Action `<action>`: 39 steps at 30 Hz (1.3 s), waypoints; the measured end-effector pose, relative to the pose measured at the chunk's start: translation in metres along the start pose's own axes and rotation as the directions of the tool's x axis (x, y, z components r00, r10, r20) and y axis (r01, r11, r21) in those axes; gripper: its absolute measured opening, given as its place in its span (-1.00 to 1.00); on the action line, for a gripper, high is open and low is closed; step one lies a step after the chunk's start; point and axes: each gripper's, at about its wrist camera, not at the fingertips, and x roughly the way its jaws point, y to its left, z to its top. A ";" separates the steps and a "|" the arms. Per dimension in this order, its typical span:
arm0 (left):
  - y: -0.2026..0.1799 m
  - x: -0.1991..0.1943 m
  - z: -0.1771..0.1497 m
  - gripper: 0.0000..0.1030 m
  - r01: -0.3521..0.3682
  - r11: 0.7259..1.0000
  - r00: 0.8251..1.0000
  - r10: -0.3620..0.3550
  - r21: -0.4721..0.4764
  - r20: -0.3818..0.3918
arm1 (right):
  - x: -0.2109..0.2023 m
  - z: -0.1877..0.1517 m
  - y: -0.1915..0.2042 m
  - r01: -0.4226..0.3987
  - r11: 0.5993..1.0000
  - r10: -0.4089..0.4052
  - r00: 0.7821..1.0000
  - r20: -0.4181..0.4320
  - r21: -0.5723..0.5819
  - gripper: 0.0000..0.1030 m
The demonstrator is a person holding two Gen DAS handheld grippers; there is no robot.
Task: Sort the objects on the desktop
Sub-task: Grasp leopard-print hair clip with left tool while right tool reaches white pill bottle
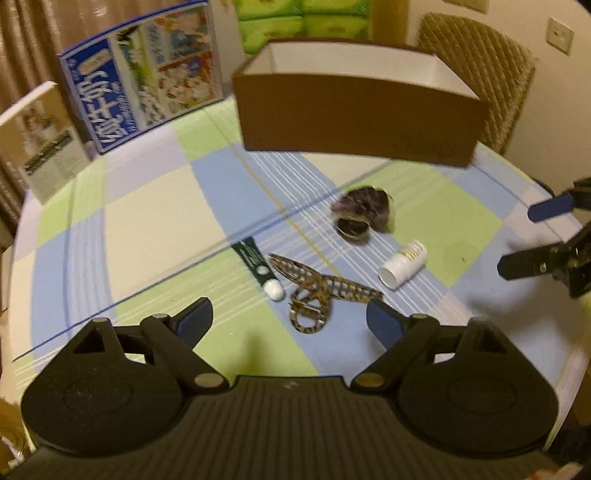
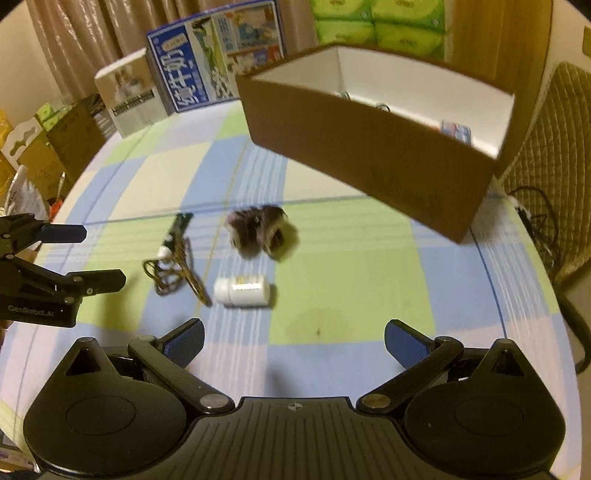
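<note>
On the checked tablecloth lie patterned scissors, a dark green tube with a white cap, a white bottle on its side and a dark furry bundle. My left gripper is open and empty just in front of the scissors. My right gripper is open and empty, a little short of the white bottle. The scissors, tube and bundle also show in the right wrist view. A brown box stands behind them.
The brown box holds a small blue packet. A blue carton and a white carton stand at the table's far left edge. Green tissue packs and a woven chair are behind the table.
</note>
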 end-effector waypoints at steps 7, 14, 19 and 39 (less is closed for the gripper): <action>-0.006 0.029 -0.003 0.45 0.056 0.992 0.998 -0.052 0.117 -0.037 | 0.009 -0.010 -0.023 0.046 0.997 -0.043 0.998 -0.049 0.054 0.96; -0.007 0.053 0.005 0.20 0.098 0.979 0.994 -0.088 0.181 -0.059 | 0.011 -0.015 -0.042 0.085 0.991 -0.077 0.994 -0.075 0.107 0.96; -0.014 0.067 0.011 -0.16 0.125 0.965 0.990 -0.107 0.230 -0.088 | 0.012 -0.016 -0.048 0.093 0.988 -0.083 0.993 -0.085 0.124 0.96; -0.005 0.022 -0.033 -0.51 0.118 0.980 0.990 -0.102 0.162 -0.102 | 0.021 -0.004 -0.021 0.010 0.999 -0.008 0.999 -0.047 0.039 0.96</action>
